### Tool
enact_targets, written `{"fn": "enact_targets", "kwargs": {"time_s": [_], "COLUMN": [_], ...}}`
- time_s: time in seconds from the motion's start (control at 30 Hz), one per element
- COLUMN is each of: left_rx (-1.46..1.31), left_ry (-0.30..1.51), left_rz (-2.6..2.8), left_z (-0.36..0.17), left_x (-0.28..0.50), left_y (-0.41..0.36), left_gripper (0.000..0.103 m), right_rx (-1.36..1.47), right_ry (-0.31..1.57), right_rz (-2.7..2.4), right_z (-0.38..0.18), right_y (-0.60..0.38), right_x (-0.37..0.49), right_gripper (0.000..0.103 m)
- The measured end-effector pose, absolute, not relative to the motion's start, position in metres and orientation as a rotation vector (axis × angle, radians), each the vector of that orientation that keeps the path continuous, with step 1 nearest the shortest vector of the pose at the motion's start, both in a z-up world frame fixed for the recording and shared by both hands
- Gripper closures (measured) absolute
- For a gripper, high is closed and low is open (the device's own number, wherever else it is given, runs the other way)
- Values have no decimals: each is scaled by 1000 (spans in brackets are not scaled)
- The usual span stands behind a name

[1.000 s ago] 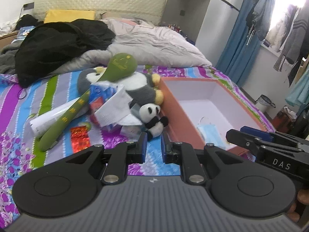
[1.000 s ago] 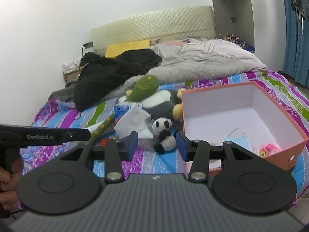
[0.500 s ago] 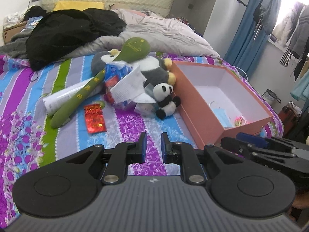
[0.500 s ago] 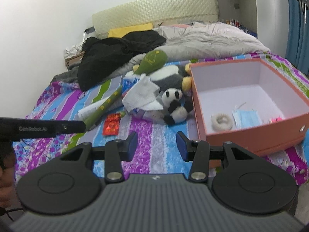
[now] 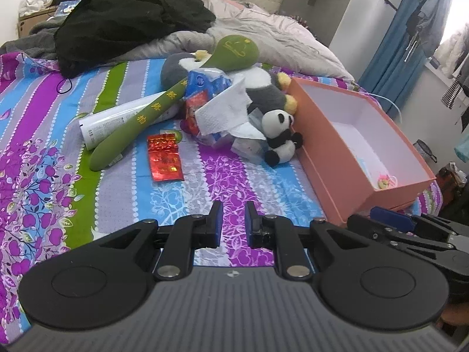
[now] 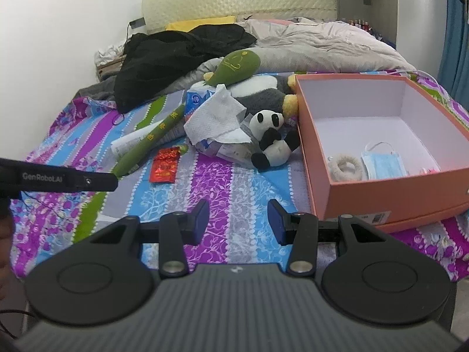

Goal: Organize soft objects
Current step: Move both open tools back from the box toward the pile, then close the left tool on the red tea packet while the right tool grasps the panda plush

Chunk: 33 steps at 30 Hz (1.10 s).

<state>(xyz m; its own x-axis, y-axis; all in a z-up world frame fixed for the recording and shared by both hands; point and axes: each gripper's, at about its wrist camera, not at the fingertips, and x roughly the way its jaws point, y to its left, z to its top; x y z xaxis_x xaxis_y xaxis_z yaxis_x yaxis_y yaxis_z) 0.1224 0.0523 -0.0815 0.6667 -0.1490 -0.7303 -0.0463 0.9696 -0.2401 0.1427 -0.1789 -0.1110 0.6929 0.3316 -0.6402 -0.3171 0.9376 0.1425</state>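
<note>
— Where's the left wrist view looking from?
— Low over the near bed [image 5: 187,193] edge, facing the headboard, box [image 5: 328,146] to its right.
— And the right one?
— Beside it, same heading. Both share the panda [image 6: 271,138] and box [image 6: 378,193].

Black grippers [image 6: 238,220], blue finger pads [image 5: 217,220], silver screws

1. Both grippers have pulled back and risen; more of the striped bed sheet [image 5: 123,187] now lies in front of them.
2. The panda toy [image 6: 271,139] looks farther from the right gripper [image 6: 238,220].
3. Inside the orange box [image 6: 381,193], the white hair tie [image 6: 347,166] and blue face mask [image 6: 382,164] have come into view.
</note>
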Motion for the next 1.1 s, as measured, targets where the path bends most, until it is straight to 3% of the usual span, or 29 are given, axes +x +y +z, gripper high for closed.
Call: {"fn": "enact_targets", "kwargs": {"time_s": [0.07, 0.67, 1.1], "left_rx": [-250, -249, -276], "left_ry": [843, 896, 898], "left_rz": [-48, 27, 129], "left_z": [-86, -142, -197], "left_x": [129, 187, 228], "left_y": [55, 85, 91], "left_gripper": [74, 66, 65], "right_rx": [20, -75, -188], "right_ry": [729, 723, 718], "right_rz": [360, 342, 348], "right_z": [-115, -146, -191], "right_y": [-177, -154, -123], "right_x": [148, 202, 265], "right_gripper": [56, 56, 57]}}
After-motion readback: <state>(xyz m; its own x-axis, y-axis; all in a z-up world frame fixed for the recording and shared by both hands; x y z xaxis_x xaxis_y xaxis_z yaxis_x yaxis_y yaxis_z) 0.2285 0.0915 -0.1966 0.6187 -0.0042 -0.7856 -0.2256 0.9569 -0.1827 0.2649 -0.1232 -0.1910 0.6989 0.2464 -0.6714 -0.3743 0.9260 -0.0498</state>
